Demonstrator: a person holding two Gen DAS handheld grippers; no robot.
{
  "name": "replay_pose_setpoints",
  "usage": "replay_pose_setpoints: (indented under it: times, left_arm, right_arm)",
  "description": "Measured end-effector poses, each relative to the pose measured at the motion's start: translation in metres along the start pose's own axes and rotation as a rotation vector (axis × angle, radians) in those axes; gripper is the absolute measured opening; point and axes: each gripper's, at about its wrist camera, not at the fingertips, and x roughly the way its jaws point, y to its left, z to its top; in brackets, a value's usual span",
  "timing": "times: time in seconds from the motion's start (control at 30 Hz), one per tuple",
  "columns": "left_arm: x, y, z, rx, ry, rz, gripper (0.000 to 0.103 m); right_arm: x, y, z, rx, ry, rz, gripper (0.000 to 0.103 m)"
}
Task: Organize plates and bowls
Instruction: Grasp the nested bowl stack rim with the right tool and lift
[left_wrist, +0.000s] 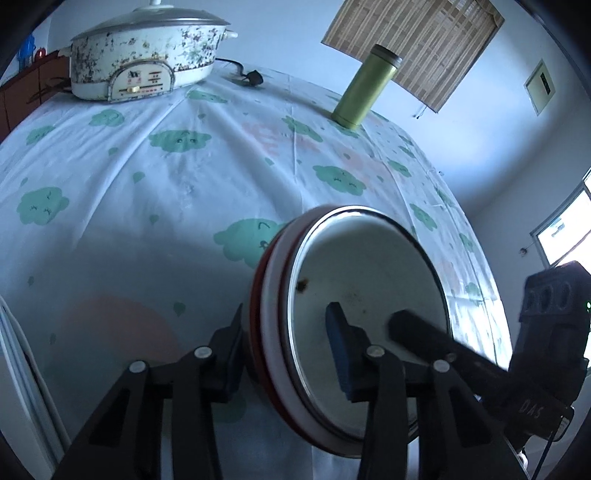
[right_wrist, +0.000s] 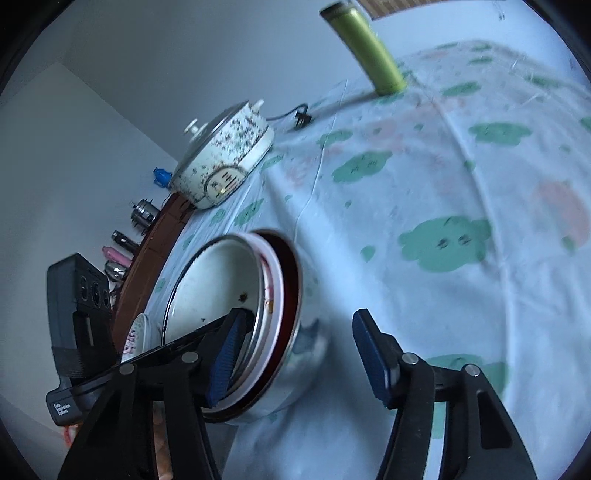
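Gripping the rim of the nested bowl stack (left_wrist: 354, 325), the left gripper (left_wrist: 288, 332) pinches its wall, one finger inside. Just right of the stack, the right gripper (right_wrist: 295, 354) hangs spread and empty. Stacking looks underway; next, likely a steady carry without tilting.

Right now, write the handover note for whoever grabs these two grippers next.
Left gripper: straddles the rim of the bowl stack, one finger inside and one outside. I cannot tell if it is clamped.
Right gripper: open, with one pad inside the same stack and the other clear of its outer wall.
Things: the bowls sit nested over the tablecloth. A small floral plate lies beside them.
Done: bowls nested.
Left: the plate looks unsorted, and the stack probably still needs placing.
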Motion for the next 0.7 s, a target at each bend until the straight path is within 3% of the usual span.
replay_pose_setpoints:
  times: [0.07, 0.33, 0.7]
  left_arm:
    - [-0.001, -0.001, -0.001, 0.008, -0.012, 0.013, 0.04]
    - [-0.013, -0.009, -0.007, 0.047, -0.024, 0.025, 0.039]
    - [-0.028, -0.02, -0.017, 0.101, -0.045, 0.059, 0.039]
  right_arm:
    - [0.008, 0.001, -0.002, 0.013, 0.029, 0.033, 0.058]
    - [-0.002, 0.006, -0.01, 0.007, 0.012, -0.008, 0.045]
    - [-0.014, 0.012, -0.017, -0.004, 0.031, -0.011, 0.045]
